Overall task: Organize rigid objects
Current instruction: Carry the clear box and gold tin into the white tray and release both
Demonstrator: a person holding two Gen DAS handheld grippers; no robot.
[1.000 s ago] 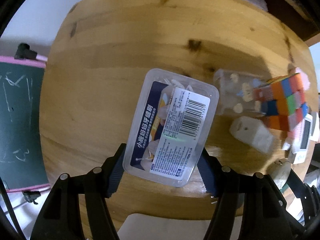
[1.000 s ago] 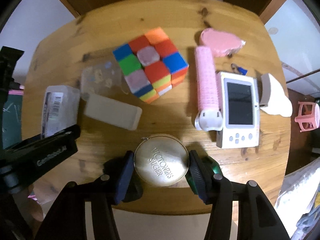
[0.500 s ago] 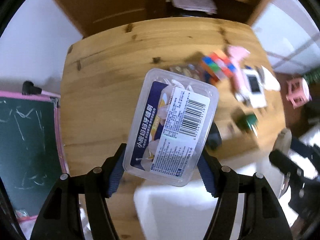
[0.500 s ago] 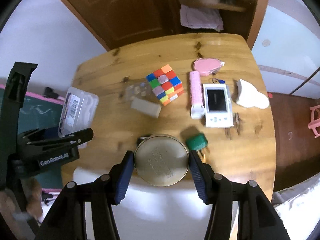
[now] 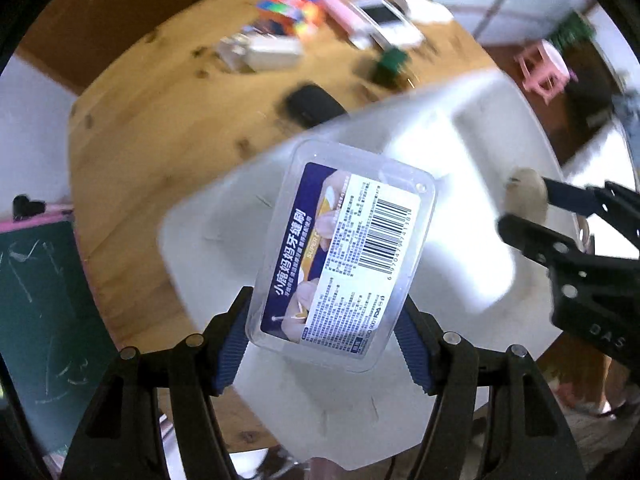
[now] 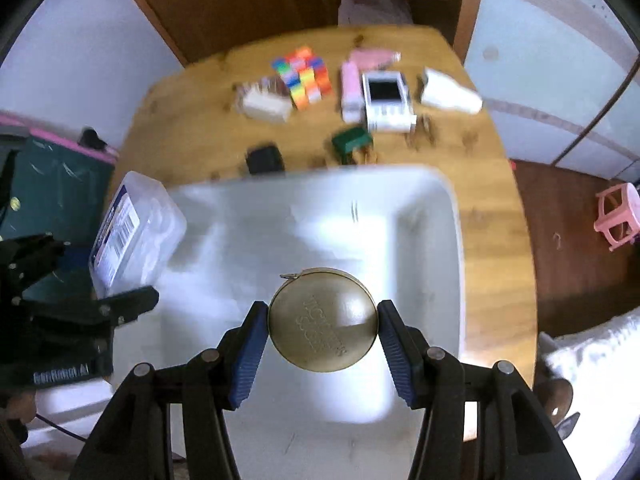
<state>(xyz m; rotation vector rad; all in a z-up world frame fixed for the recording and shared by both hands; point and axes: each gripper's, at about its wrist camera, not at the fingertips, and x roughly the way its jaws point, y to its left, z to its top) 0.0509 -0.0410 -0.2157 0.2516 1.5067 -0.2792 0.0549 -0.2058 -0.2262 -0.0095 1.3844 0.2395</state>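
My left gripper (image 5: 324, 326) is shut on a clear plastic box (image 5: 344, 256) with a barcode label, held above a white bin (image 5: 460, 152). The same box (image 6: 132, 236) shows at the left of the right wrist view, over the bin's left edge. My right gripper (image 6: 322, 326) is shut on a round brass tin (image 6: 323, 319), hanging over the middle of the white bin (image 6: 424, 200). The tin (image 5: 524, 196) and the right gripper's fingers (image 5: 568, 200) show edge-on at the right of the left wrist view.
On the wooden table (image 6: 192, 112) beyond the bin lie a colourful cube (image 6: 304, 76), a white block (image 6: 266, 106), a black item (image 6: 264, 158), a green plug (image 6: 352, 142), a pink roller (image 6: 350, 86), a white handheld device (image 6: 386, 98) and a white wedge (image 6: 448, 92). A chalkboard (image 6: 56, 184) stands left; a pink stool (image 6: 618, 216) right.
Both grippers have lifted and pulled back from the table, carrying the box and the tin; the white bin now lies beneath them. The left gripper's view has also rolled.
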